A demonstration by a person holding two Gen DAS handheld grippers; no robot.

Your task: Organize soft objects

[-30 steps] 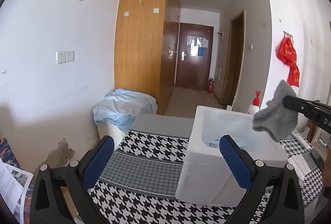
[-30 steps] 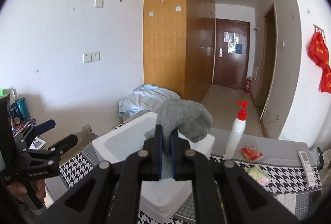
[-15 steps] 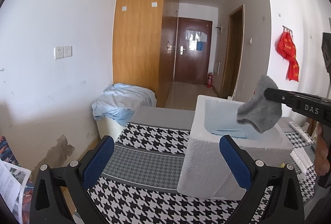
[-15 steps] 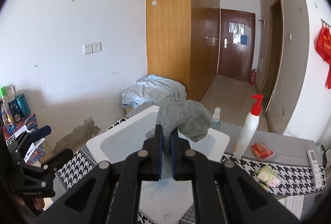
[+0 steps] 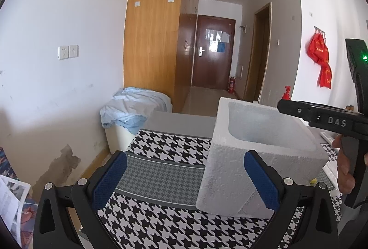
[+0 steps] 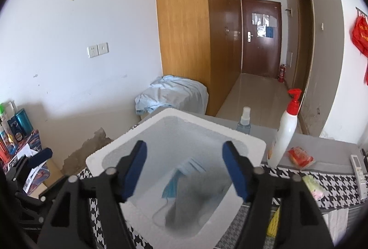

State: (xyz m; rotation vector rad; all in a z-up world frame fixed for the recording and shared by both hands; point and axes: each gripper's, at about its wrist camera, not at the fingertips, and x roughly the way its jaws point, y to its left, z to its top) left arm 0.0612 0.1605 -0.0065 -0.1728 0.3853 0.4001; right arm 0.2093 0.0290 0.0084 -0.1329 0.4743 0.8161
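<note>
A white foam box [image 5: 230, 168] stands on the houndstooth cloth [image 5: 165, 170]. In the right wrist view I look down into the foam box [image 6: 103, 154]. A grey sock [image 6: 195, 200], blurred, is inside it, beside a blue face mask [image 6: 170, 189]. My right gripper [image 6: 184, 147] hovers over the box with its jaws opening, and nothing is pressed between its blue pads [image 6: 135, 168]. From the left wrist view the right gripper [image 5: 285, 107] reaches over the box's far side. My left gripper [image 5: 184, 175] stands open and empty, in front of the box's left corner.
Behind the box stand a white pump bottle with a red top [image 6: 285, 134] and a small spray bottle [image 6: 245, 121]. A red packet [image 6: 300, 155], a remote [image 6: 357, 165] and a yellow-green item [image 6: 312, 184] lie to the right. A blue cloth [image 5: 135, 108] covers a bin by the wall.
The right gripper has gone from shut on the grey sock to open. The sock has left the jaws and dropped into the foam box. The left gripper has hardly moved.
</note>
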